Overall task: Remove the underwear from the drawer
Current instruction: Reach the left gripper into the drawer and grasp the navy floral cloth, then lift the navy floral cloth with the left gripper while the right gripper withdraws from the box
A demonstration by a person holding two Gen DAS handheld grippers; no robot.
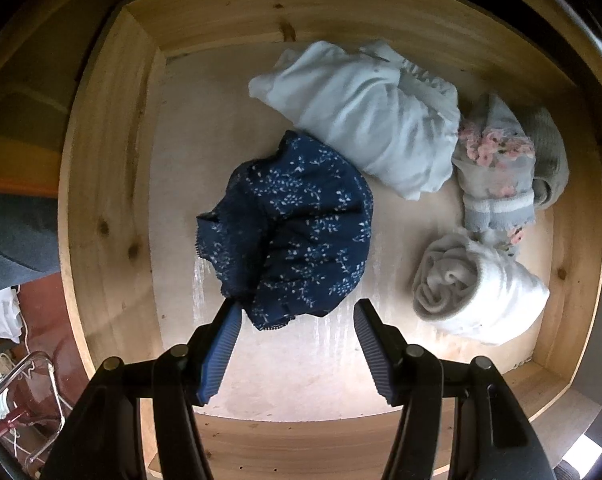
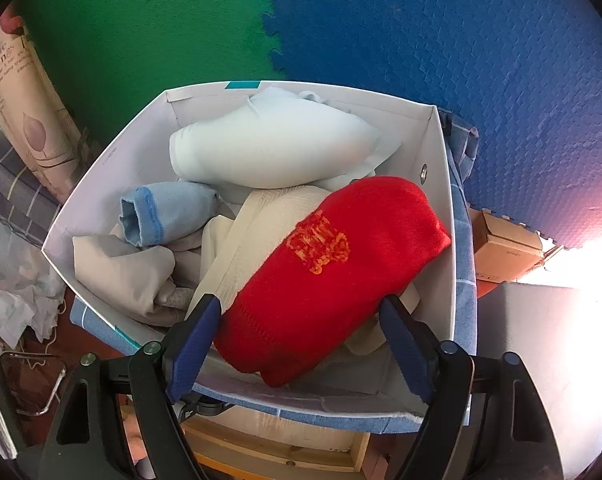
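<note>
Drawer: You held your left claw [image 1: 297,344] straight down over the wooden drawer [image 1: 101,184].
Navy pair: The navy underwear [image 1: 297,232] with small white sprigs lay bunched in the middle of the drawer floor.
Left claw: Its jaws stood apart and held nothing. The left pad touched the low edge of the navy pair at 7 o'clock. The right pad was over bare wood.
White cloth: A pale bundle [image 1: 365,120] lay at 1 o'clock from the navy pair, touching it.
Flower cloth: A grey piece with pink flowers [image 1: 497,168] lay at 3 o'clock, by the right wall.
Roll: A white rolled piece [image 1: 477,288] lay at 4 o'clock.
Box: Your right claw [image 2: 301,340] pointed down at a white box [image 2: 101,184] full of clothes.
Red cloth: A red piece [image 2: 333,272] lay on top, its near end between the jaws.
Right claw: Its jaws stood wide. You gripped nothing.
Floor: Green and blue mats [image 2: 381,40] lay past the box at 12 o'clock.
</note>
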